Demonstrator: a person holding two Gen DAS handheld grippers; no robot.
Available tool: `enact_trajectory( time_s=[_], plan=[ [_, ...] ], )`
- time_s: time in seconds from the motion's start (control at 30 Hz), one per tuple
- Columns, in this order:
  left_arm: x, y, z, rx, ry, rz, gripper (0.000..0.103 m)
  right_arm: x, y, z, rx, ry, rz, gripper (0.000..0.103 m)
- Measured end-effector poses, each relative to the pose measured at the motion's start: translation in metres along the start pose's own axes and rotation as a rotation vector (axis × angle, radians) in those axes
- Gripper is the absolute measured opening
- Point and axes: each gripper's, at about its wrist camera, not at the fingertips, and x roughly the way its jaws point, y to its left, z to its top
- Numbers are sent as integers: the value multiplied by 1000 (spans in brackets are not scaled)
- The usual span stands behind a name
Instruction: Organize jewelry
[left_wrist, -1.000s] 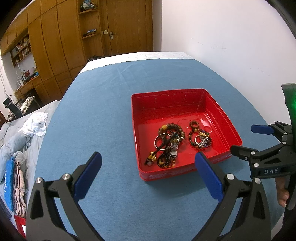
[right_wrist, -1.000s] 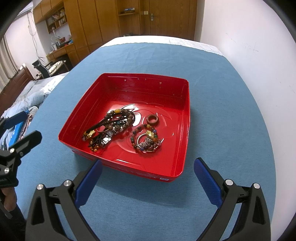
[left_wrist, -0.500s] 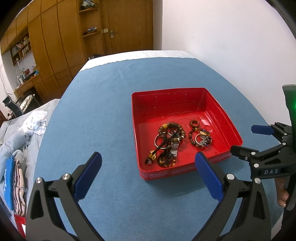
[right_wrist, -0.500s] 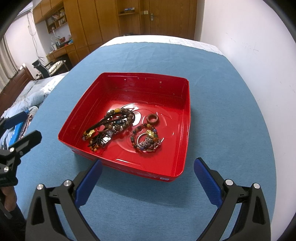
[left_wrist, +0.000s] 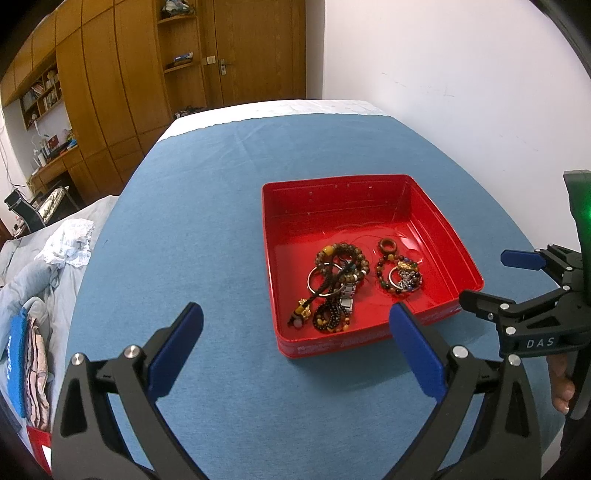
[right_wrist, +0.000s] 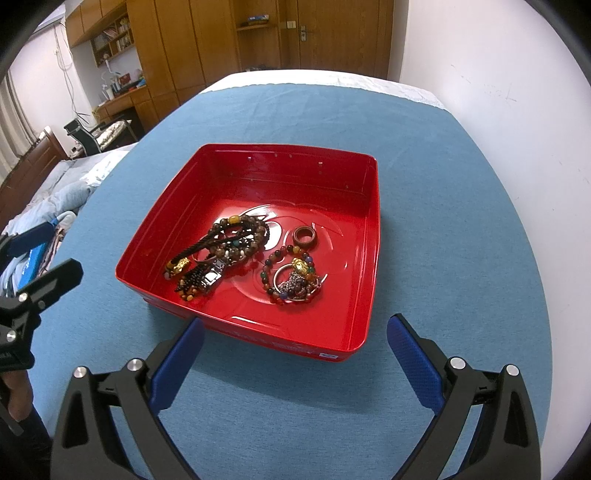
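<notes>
Jewelry all in the red tray (right_wrist: 373, 236); both my grippers spread wide, holding nothing.
The tangled beads (right_wrist: 225, 247) are light, limp and snag-prone: left gripper (left_wrist: 295, 347) or right gripper (right_wrist: 295, 354) should pinch one strand.

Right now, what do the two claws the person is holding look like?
Both match: the left claw and right claw have black, triangular cut-out frames with silver round bolts, each finger tipped by a flat blue pad. The right claw's side shows white "DAS" lettering, with a green light glowing on its body above.

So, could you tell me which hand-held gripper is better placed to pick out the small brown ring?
Probably the right hand-held gripper: open, it faces the red tray, and the brown ring lies apart in the tray's right half.
</notes>
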Motion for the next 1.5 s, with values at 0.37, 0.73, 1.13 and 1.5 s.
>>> enact_trajectory(
  time_s=[0.37,0.73,1.13,1.5],
  plan=[
    [1,-1,-1,-4,0,5,100,0,0,0,1,1,1,99],
    [0,-1,-1,3,-8,7,100,0,0,0,1,0,0,99],
    [-1,-3,-2,9,-13,19,100,0,-1,0,0,0,-3,99],
    [-2,-3,-1,13,-17,22,99,0,-1,-1,1,-1,-3,99]
  ],
)
